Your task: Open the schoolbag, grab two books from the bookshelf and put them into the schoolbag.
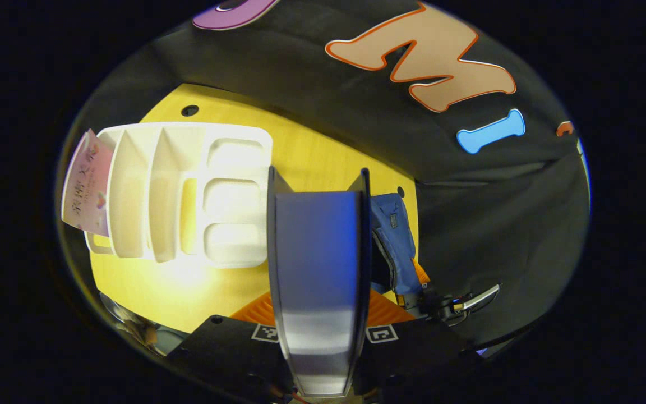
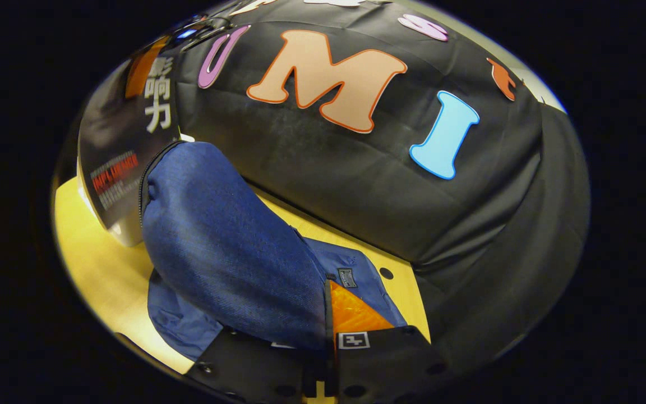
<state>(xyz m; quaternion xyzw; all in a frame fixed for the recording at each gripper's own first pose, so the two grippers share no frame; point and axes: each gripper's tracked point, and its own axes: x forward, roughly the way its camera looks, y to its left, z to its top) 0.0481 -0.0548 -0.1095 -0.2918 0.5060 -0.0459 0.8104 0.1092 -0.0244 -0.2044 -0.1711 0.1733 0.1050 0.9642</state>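
My left gripper (image 1: 323, 336) is shut on a dark book (image 1: 318, 252) that stands upright and edge-on between its fingers. To the book's right, the blue schoolbag (image 1: 393, 241) lies on the yellow table (image 1: 312, 151). The white bookshelf (image 1: 188, 191) stands to the left with a pink book (image 1: 84, 185) in its outermost slot. In the right gripper view, my right gripper (image 2: 323, 365) is shut on the schoolbag's flap (image 2: 227, 241) and holds it lifted, baring an orange lining (image 2: 354, 314). The dark book (image 2: 127, 146) hangs just behind the raised flap.
The black booth wall (image 1: 469, 196) closes off the table's far side close behind the bag. A small round hole (image 2: 386, 273) sits in the tabletop near the bag. A white part of the bookshelf (image 2: 124, 233) shows beneath the dark book.
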